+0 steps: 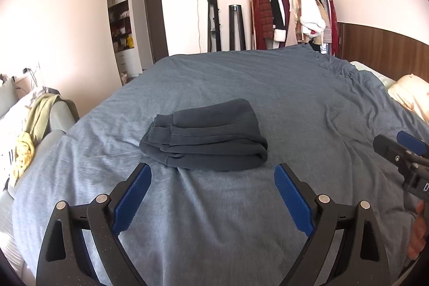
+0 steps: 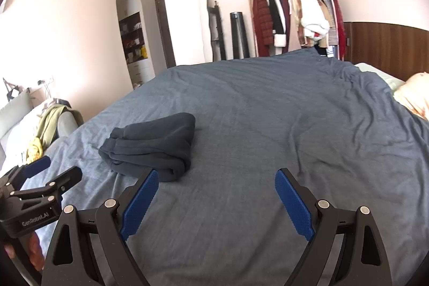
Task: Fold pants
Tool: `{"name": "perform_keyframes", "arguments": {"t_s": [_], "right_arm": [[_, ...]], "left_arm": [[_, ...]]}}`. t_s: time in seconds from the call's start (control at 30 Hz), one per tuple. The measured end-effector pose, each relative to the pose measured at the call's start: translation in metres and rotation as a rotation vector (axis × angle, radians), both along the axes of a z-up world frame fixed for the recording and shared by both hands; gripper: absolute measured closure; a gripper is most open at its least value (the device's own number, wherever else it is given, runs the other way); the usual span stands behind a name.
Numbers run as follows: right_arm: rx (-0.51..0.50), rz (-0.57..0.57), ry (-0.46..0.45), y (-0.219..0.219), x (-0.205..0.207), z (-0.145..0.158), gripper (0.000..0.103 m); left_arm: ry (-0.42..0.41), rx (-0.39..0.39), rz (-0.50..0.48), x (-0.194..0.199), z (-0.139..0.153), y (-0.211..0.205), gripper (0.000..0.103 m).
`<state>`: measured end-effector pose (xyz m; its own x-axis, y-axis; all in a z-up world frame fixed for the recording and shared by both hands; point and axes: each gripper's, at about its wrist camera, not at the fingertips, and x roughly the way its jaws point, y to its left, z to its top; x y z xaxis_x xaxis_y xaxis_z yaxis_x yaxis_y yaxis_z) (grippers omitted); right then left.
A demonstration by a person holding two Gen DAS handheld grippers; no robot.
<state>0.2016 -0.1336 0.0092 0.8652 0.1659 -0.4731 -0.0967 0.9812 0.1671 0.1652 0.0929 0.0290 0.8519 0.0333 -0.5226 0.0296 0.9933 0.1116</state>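
Blue-covered bed (image 1: 268,87), clothes rack (image 1: 292,12), pale walls (image 1: 67,18), arched shelf niche (image 2: 132,34).

The folded pants (image 1: 205,137) are lying on the bed (image 1: 281,87), just ahead of the left hand-held gripper (image 1: 213,180) and ahead-left of the right hand-held gripper (image 2: 217,185), touching neither. A clothes rack (image 1: 292,15) is standing behind the bed against the far wall. A sofa (image 1: 56,119) is sitting to the bed's left, pillows (image 1: 410,93) lying at its right.
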Motion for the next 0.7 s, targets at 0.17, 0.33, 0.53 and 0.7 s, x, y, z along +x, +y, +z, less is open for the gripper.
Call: {"name": "perform_keyframes", "arguments": {"t_s": [0.17,0.33,0.53,0.7], "right_arm": [[0.009,-0.008,-0.026,-0.008,-0.032,0.015,0.014],[0.004,-0.022,-0.043,-0.018,-0.058,0.024,0.014],[0.010,-0.028,-0.041,-0.029,-0.086,0.026,0.014],[0.013,-0.043,-0.038,-0.040,-0.103,0.027,0.014]], "left_arm": [[-0.035,0.000,-0.009,-0.031,0.011,-0.007,0.007],[-0.036,-0.013,-0.014,-0.054,0.018,-0.016,0.006],[-0.046,-0.007,-0.022,-0.081,0.024,-0.030,0.003],[-0.043,-0.011,-0.021,-0.093,0.026,-0.037,0.002]]}}
